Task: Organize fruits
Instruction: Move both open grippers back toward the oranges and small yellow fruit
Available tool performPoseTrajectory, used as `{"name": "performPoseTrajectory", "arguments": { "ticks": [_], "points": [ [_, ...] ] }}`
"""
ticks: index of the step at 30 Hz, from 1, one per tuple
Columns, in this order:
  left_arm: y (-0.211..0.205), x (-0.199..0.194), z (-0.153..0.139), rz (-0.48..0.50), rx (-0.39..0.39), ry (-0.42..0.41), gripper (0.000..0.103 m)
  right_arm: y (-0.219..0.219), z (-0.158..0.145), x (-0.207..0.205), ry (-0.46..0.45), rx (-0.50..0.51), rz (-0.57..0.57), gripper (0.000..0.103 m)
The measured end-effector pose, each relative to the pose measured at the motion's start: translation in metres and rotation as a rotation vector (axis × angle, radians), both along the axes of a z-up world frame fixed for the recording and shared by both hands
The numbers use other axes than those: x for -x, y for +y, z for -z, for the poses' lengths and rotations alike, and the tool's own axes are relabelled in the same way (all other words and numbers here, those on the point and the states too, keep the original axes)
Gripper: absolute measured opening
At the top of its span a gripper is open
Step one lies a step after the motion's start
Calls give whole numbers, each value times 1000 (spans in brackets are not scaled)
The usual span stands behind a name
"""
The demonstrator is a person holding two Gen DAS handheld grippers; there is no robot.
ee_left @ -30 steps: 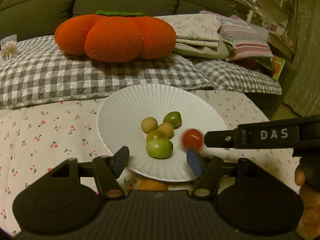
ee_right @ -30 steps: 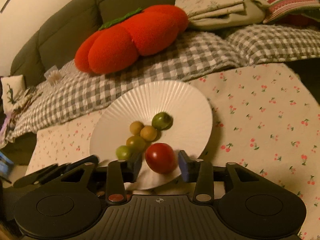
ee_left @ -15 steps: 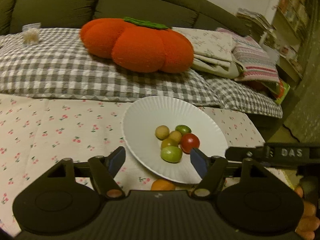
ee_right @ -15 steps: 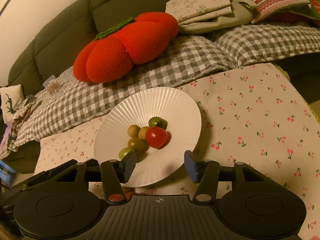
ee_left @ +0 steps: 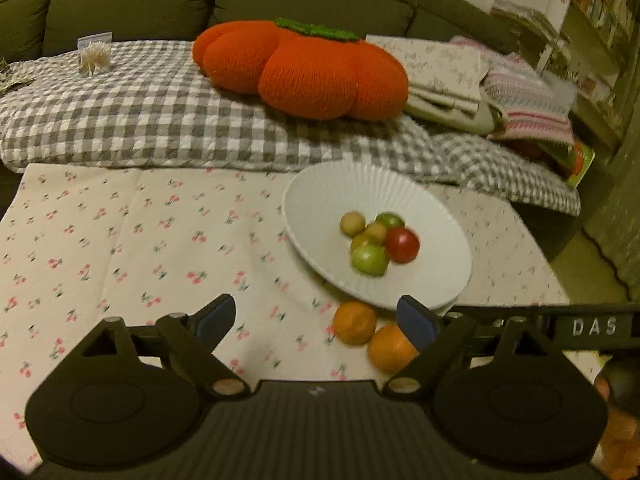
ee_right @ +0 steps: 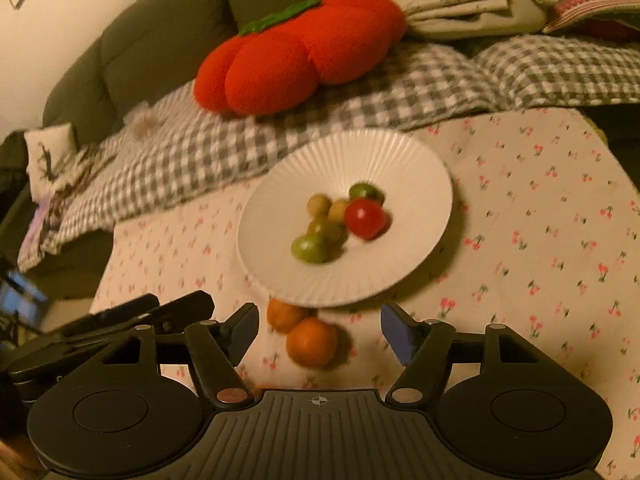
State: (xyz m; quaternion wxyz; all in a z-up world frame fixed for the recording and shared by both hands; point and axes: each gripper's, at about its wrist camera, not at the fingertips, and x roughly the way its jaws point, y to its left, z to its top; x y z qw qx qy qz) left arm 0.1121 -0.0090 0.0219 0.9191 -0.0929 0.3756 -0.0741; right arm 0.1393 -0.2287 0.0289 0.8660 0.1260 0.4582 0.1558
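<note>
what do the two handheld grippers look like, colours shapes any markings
Both the left gripper and the right gripper are matte black plastic, with a ribbed centre plate, two round disc housings, angled linkage arms with small metal pins, and blue fingertip pads. In the left wrist view, the right gripper's side bar carries white letters "DAS". No cables or sleeves show.

Open cherry-print cloth [ee_left: 132, 240] left of the white plate [ee_left: 332, 188] gives you a clear lane, and the cloth right of it is bare too. Two oranges [ee_right: 312, 342] sit against the plate's near rim, blocking a straight low approach. Behind the plate, the checked blanket [ee_left: 140, 120] and the orange pumpkin cushion [ee_left: 304, 68] wall off the far side.
</note>
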Motion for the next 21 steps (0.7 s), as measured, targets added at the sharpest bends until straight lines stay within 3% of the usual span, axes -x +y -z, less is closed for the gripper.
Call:
{"name": "performPoseTrajectory", "arguments": {
  "ticks": [3, 16, 21],
  "points": [
    [4, 10, 2, 3, -10, 17, 88, 1, -1, 7, -3, 4, -7, 78],
    [4, 38, 2, 49, -16, 44, 88, 2, -10, 27, -3, -18, -25, 81],
    [-2, 45, 10, 84, -41, 61, 88, 5, -6, 37, 13, -19, -30, 89]
  ]
}}
